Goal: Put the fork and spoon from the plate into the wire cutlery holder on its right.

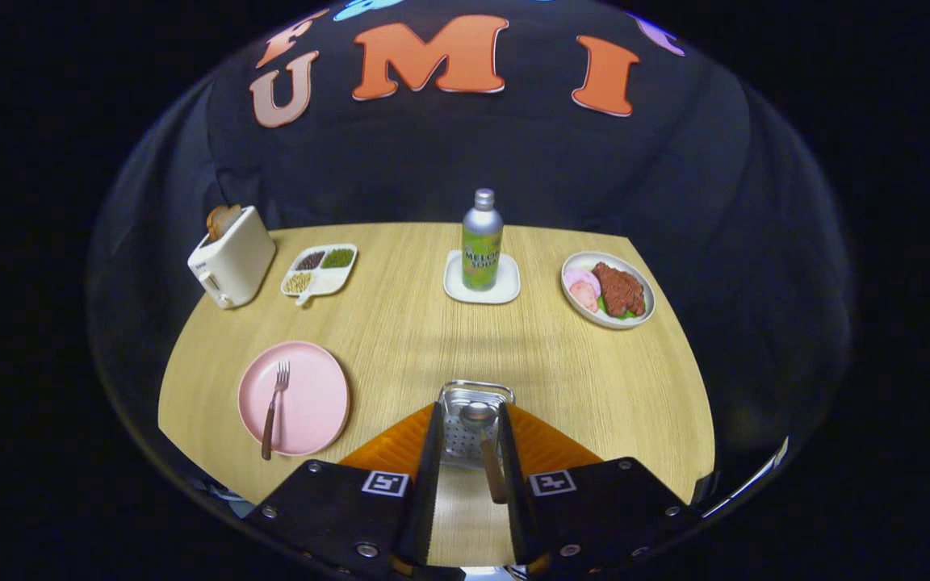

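I have the hand-held gripper (469,452) parted about as wide as the wire cutlery holder (473,420), which sits between and just ahead of its fingers; the spoon (485,444) stands in the holder with its bowl toward twelve o'clock, its handle leaning beside the right finger, and I judge neither finger clamps it. The fork (274,407) lies on the pink plate (316,399) at about ten o'clock from my fingers, long axis near twelve-to-six, tines away, so I'd swing left across the tabletop (400,323) next.

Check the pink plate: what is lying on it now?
Only the fork lies on the pink plate. The spoon is off it, between the gripper fingers, over the wire cutlery holder.
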Demonstrator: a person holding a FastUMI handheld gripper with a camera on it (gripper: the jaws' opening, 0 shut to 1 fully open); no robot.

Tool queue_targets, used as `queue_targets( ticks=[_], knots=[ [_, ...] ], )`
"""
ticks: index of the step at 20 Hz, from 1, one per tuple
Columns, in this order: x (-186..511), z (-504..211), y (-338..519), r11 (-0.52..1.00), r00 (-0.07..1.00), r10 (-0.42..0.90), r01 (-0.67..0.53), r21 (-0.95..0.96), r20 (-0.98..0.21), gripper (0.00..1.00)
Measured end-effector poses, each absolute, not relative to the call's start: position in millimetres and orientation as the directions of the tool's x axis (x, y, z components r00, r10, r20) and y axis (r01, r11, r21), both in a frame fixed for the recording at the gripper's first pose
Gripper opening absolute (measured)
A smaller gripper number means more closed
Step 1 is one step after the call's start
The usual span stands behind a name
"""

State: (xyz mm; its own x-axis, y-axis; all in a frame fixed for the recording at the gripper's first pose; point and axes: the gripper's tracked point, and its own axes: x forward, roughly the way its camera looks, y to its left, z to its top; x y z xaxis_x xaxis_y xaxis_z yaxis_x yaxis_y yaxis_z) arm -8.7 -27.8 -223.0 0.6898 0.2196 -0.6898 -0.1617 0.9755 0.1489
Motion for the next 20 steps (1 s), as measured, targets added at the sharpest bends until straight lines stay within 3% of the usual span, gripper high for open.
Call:
queue_targets(
  ticks=[5,10,14,19,20],
  knots=[
    [8,-167,-41,0.987,0.861,0.150,-0.105,0.120,-0.485,0.60],
    [6,-102,-41,0.990,0.958,0.116,-0.092,0.103,-0.262,0.81],
    [6,-54,-28,0.992,0.993,0.089,-0.081,0.101,-0.077,0.82],
    [1,-18,4,0.983,0.987,0.144,-0.150,0.106,0.067,0.83],
    [-1,-15,14,0.979,0.984,0.160,-0.167,0.113,0.076,0.87]
  ],
)
